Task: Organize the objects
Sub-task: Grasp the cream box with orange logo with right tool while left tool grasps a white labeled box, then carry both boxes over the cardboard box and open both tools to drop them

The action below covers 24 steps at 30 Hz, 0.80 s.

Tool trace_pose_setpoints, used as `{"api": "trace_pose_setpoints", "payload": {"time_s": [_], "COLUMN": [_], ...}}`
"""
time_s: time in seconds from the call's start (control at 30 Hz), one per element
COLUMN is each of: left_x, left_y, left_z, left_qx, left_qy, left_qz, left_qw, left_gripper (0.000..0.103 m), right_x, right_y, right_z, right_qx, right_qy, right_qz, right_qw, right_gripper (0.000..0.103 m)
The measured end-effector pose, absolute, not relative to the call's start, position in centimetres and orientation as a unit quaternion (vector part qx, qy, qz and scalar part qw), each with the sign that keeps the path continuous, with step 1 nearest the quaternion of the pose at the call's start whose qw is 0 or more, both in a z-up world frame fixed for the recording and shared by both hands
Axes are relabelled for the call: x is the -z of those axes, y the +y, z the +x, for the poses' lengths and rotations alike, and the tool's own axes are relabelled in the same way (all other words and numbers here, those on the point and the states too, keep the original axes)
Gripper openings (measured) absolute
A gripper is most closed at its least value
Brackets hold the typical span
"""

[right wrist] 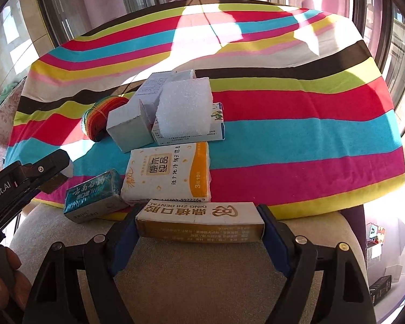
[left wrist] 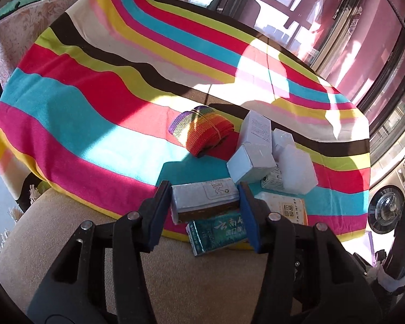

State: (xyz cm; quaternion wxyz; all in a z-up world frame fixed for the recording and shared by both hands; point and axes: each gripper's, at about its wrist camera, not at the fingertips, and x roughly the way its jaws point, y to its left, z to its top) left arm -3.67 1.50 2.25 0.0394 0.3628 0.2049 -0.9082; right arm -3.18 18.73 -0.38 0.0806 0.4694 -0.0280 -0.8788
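Observation:
My left gripper (left wrist: 205, 202) is shut on a silver-topped box with a brown side (left wrist: 205, 197), held above the near edge of the striped cloth (left wrist: 67, 113). My right gripper (right wrist: 199, 221) is shut on a long white and gold dental box (right wrist: 199, 217), held lengthwise between the blue pads (right wrist: 276, 232). On the cloth lie a teal box (right wrist: 93, 194), which also shows in the left wrist view (left wrist: 218, 230), a white and orange tissue pack (right wrist: 170, 174), a grey box (right wrist: 128, 127), a white foam block (right wrist: 186, 108) and a rainbow strap roll (left wrist: 202, 129). The left gripper also shows in the right wrist view (right wrist: 55, 172).
A beige cushion (right wrist: 202, 270) lies under both grippers at the cloth's near edge. Windows and pink curtains (left wrist: 364, 40) stand behind. A washing machine door (left wrist: 386, 208) is at the right. A box with small items (right wrist: 383, 270) sits low at the right.

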Motion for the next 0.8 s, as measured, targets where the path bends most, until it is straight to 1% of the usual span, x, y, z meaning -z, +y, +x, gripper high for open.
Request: {"api": "trace_pose_setpoints", "payload": {"time_s": [0.27, 0.4, 0.53, 0.67, 0.8], "left_x": [-3.3, -3.2, -2.8, -2.4, -2.2], "left_y": [4.4, 6.3, 9.0, 12.2, 14.7], "left_z": [-2.8, -2.8, -3.1, -3.3, -4.0], "left_qx": [0.923, 0.918, 0.905, 0.893, 0.881], "left_qy": [0.163, 0.155, 0.155, 0.148, 0.145], "left_qz": [0.349, 0.359, 0.38, 0.394, 0.405], "left_qw": [-0.02, -0.058, -0.109, -0.161, -0.198], "left_gripper": [0.054, 0.054, 0.054, 0.054, 0.054], "right_x": [-1.0, -1.4, -1.7, -1.8, -2.1], "right_y": [20.6, 22.3, 24.4, 26.9, 30.2], "right_z": [-1.7, -0.8, 0.1, 1.3, 2.8], "right_qx": [0.889, 0.892, 0.892, 0.891, 0.886], "right_qy": [-0.048, -0.057, -0.064, -0.065, -0.088], "right_qz": [0.452, 0.448, 0.448, 0.444, 0.439], "right_qw": [0.051, 0.024, -0.012, -0.068, -0.118], "right_gripper": [0.083, 0.083, 0.083, 0.083, 0.083]}}
